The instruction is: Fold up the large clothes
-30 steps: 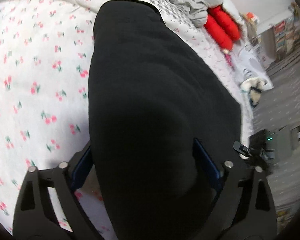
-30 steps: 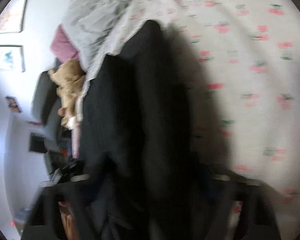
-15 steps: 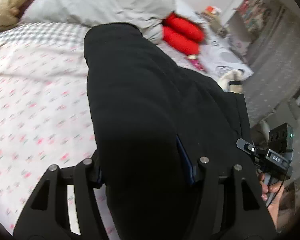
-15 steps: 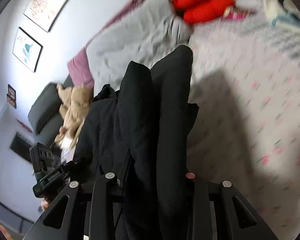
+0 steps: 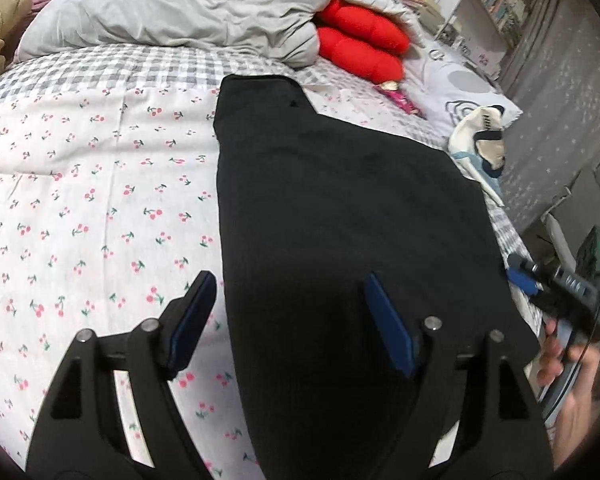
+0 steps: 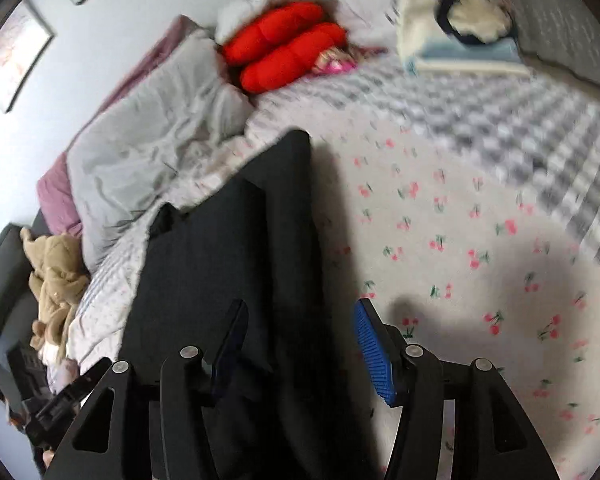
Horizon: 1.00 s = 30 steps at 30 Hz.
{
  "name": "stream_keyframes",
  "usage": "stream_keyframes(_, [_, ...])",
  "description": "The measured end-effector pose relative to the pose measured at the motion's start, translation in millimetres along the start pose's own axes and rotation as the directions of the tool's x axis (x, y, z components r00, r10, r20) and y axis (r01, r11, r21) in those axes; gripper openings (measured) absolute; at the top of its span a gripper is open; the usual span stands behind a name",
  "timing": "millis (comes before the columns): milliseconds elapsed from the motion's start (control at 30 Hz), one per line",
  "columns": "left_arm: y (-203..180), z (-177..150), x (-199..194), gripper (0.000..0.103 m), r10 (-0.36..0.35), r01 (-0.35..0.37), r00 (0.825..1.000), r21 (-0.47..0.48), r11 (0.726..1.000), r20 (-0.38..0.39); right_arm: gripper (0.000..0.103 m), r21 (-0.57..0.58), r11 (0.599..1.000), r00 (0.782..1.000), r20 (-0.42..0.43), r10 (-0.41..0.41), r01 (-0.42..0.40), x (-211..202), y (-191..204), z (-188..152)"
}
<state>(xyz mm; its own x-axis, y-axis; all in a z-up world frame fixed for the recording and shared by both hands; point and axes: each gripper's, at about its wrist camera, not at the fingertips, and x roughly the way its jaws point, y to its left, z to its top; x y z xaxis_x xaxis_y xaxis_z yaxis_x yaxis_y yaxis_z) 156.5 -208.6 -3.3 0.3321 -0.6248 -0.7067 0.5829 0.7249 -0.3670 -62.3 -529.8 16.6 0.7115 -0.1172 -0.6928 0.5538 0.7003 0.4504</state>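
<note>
Black garment lies on the cherry-print bed cover, folded into a long band. Its long axis runs away from me toward the grey duvet and red cushions, narrow end farthest. My left gripper and right gripper have just widened; pads stand clear of the cloth between them, seemingly releasing it after laying it flat.

Both wrist cameras look steeply down, close over the same black garment on the bed.
</note>
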Motion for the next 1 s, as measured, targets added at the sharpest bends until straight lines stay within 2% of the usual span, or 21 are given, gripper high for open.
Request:
stream_keyframes(100, [-4.5,-7.7,-14.4,0.077,-0.031,0.031,0.999,-0.007,0.999,0.019,0.057,-0.088,0.996,1.000,-0.016,0.021,-0.022,-17.7,18.2,-6.0])
stream_keyframes(200, [-13.3,-17.1,-28.1,0.073,-0.058,0.058,0.998,0.002,0.998,0.036,0.057,-0.092,0.996,0.991,-0.136,0.010,-0.022,-15.8,22.2,-20.1])
stream_keyframes(233, [-15.5,-22.7,-33.3,0.073,-0.071,0.071,0.997,0.003,0.997,0.042,0.057,-0.078,0.997,0.981,-0.193,-0.006,-0.010,-12.2,21.4,-28.0])
stream_keyframes(300, [-19.7,-33.8,-37.9,0.071,-0.093,0.093,0.995,0.007,0.996,0.046,0.057,-0.049,0.999,0.968,-0.252,0.002,-0.015,-8.8,18.9,-43.6])
stream_keyframes(333, [-20.8,-39.8,-36.9,0.070,-0.098,0.097,0.994,0.011,0.995,0.041,0.057,-0.037,0.999,0.964,-0.264,0.013,-0.023,-6.1,19.3,-46.6])
stream_keyframes(400, [-20.9,-46.1,-29.9,0.057,-0.081,0.081,0.996,0.011,0.997,0.019,0.057,-0.007,1.000,0.956,-0.295,0.003,-0.006,-1.2,13.3,-51.9])
stream_keyframes(500, [-18.5,-51.4,-26.8,0.055,-0.064,0.064,0.997,-0.006,0.998,0.034,0.057,0.070,0.997,0.952,-0.307,0.007,0.015,-4.4,3.8,-54.9])
stream_keyframes(600, [-19.6,-53.7,-26.0,0.055,-0.064,0.064,0.997,-0.002,0.998,0.037,0.057,0.036,0.999,0.951,-0.311,-0.006,0.019,-6.0,8.6,-56.6])
stream_keyframes(633, [-20.2,-54.8,-26.3,0.055,-0.060,0.060,0.998,0.007,0.998,0.036,0.055,0.038,0.999,0.947,-0.321,-0.004,0.017,-2.2,8.2,-59.3])
stream_keyframes(667, [-21.2,-55.1,-26.0,0.055,-0.054,0.053,0.998,0.015,0.998,0.036,0.043,0.045,0.999,0.946,-0.325,0.006,0.009,2.2,7.4,-61.7])
stream_keyframes(733, [-24.1,-54.7,-26.6,0.055,-0.043,0.042,0.998,0.026,0.999,0.038,0.029,0.021,1.000,0.952,-0.303,0.027,-0.022,2.3,13.5,-60.3])
stream_keyframes(800, [-26.8,-54.6,-28.7,0.055,-0.053,0.051,0.998,0.028,0.998,0.044,0.027,-0.090,0.995,0.973,-0.229,0.008,-0.030,-17.2,32.8,-55.2])
stream_keyframes(867, [-30.1,-56.1,-29.1,0.055,-0.059,0.057,0.997,0.037,0.998,0.044,0.027,-0.199,0.980,0.987,-0.148,-0.055,0.025,-31.1,45.9,-53.3])
stream_keyframes(933, [-35.2,-61.6,-23.1,0.055,-0.050,0.048,0.999,0.060,0.997,0.019,0.030,-0.248,0.960,0.970,-0.170,-0.176,0.131,-12.0,42.1,-58.7])
stream_keyframes(967, [-39.7,-65.6,-21.3,0.057,-0.018,0.017,1.000,0.085,0.996,0.014,0.038,-0.264,0.947,0.947,-0.212,-0.240,0.180,7.6,33.8,-67.5])
stream_keyframes(1000, [-43.0,-68.0,-21.6,0.060,0.008,-0.009,1.000,0.103,0.995,0.012,0.039,-0.267,0.944,0.942,-0.217,-0.256,0.195,13.0,30.3,-70.6])
